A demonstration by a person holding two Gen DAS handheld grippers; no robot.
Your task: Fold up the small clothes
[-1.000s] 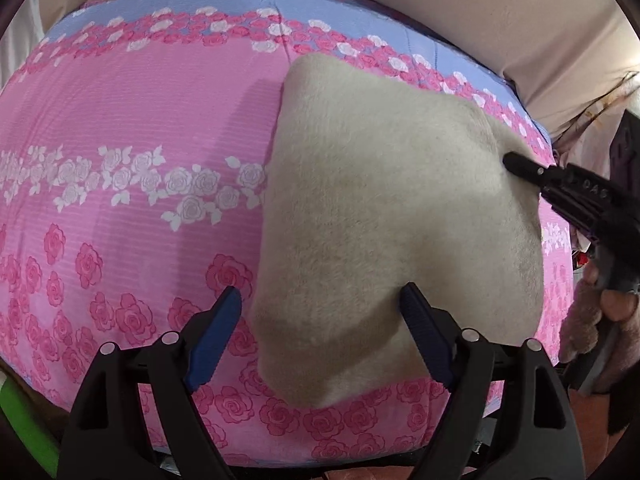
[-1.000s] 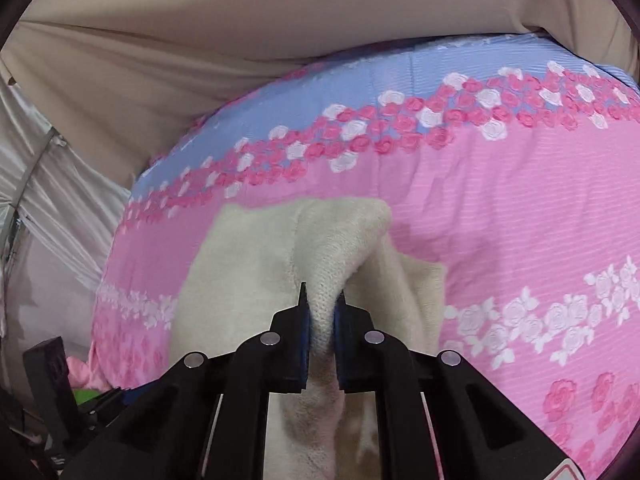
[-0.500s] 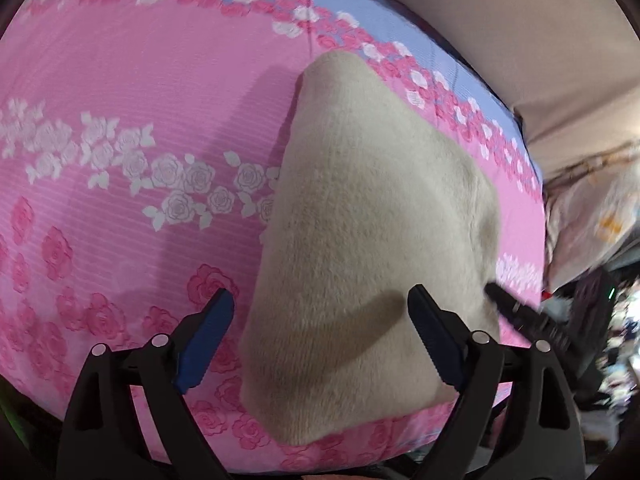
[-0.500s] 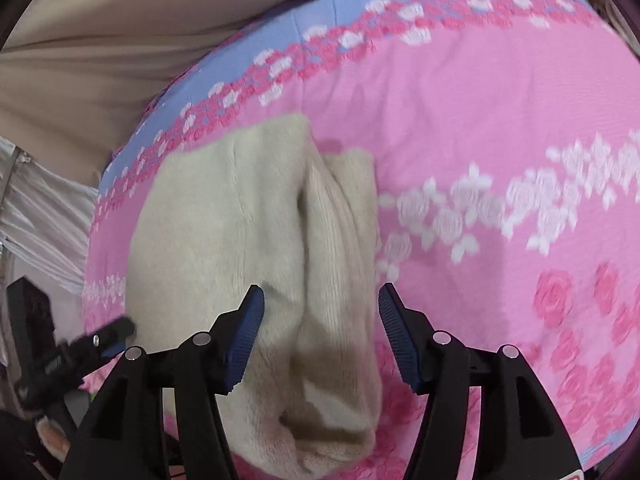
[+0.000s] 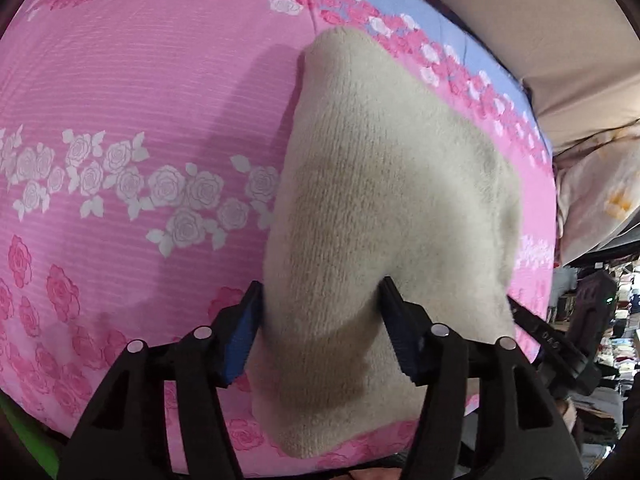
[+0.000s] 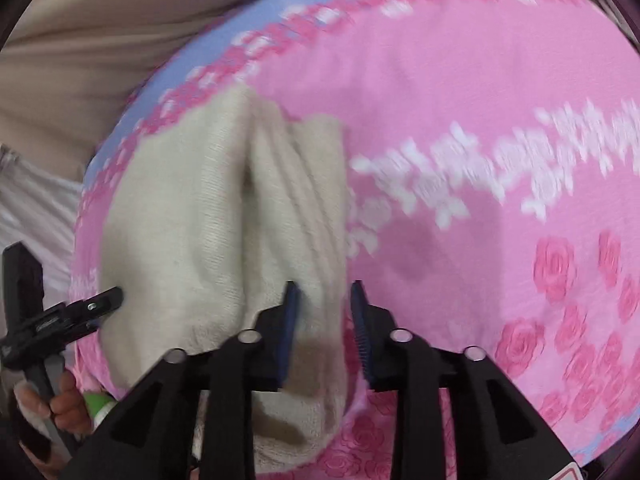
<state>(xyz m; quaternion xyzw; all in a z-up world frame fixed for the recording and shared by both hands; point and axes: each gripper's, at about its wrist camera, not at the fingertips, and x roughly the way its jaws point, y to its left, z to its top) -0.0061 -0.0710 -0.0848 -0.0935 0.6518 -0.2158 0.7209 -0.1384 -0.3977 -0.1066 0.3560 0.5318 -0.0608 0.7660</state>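
Note:
A cream knitted garment [image 5: 380, 200] lies folded lengthways on the pink rose bedsheet [image 5: 120, 100]. My left gripper [image 5: 322, 320] straddles its near end. The jaws are closing, the left pad is at the cloth's edge and the right pad is sunk against the cloth, with no firm pinch seen. My right gripper [image 6: 326, 320] sits over the near right edge of the garment [image 6: 180, 220]. Its jaws are closing too. The cloth's edge lies between them and a sliver of sheet shows before the right pad. Each gripper's tip shows in the other's view, the right gripper [image 5: 536, 332] and the left gripper [image 6: 92, 308].
The sheet [image 6: 480, 120] has a blue band and rose borders at the far side, with beige fabric [image 5: 520, 8] beyond. Cluttered shelves [image 5: 600, 320] stand at the right. A hand [image 6: 60, 400] holds the left tool. A green object [image 6: 100, 404] sits below the bed's edge.
The right gripper let go of the raised fold, which dropped flat, then opened wide and narrowed again. Both grippers came down to the garment's near end. The left jaws narrowed around the cloth.

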